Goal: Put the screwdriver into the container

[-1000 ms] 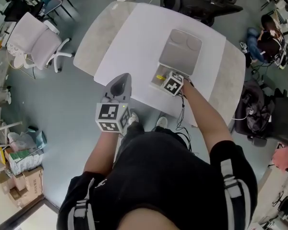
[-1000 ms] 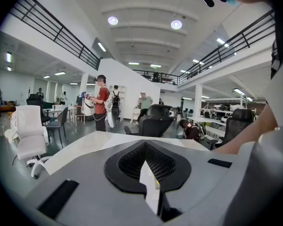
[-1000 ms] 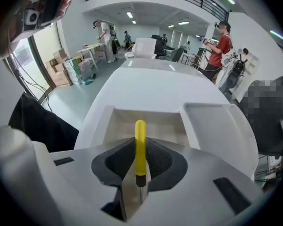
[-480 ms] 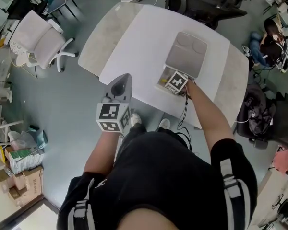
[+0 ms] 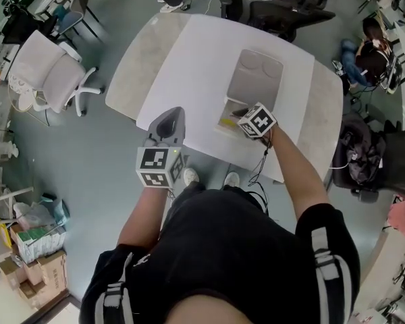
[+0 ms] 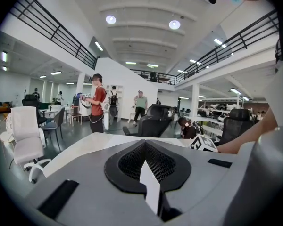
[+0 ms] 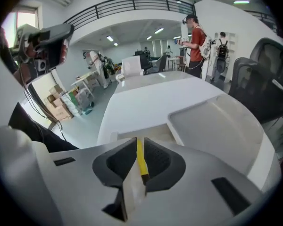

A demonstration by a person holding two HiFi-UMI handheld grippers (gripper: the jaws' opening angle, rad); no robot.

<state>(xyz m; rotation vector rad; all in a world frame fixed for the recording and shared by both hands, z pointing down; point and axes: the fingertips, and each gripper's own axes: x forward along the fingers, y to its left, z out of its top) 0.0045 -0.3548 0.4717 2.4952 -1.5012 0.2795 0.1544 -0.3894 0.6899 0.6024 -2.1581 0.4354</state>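
- Table (image 5: 189, 52): white top, carrying the container (image 5: 231, 110) close to the person's edge, within the right arm's reach.
- Container: lying with its lid (image 5: 256, 79) folded back flat, so the tray is standing open to receive the tool.
- Left gripper (image 6: 145, 161): hanging off the table's near edge, jaws pressed together on nothing; judged to be parked clear of the work.
- Right gripper (image 7: 137, 147): reaching over the tray's near part, jaws closing on the yellow shaft pinched between them, probably for control while lowering.
- Screwdriver (image 7: 141, 164): yellow, running along the jaws and projecting toward the tray; contact with the tray floor cannot be told.
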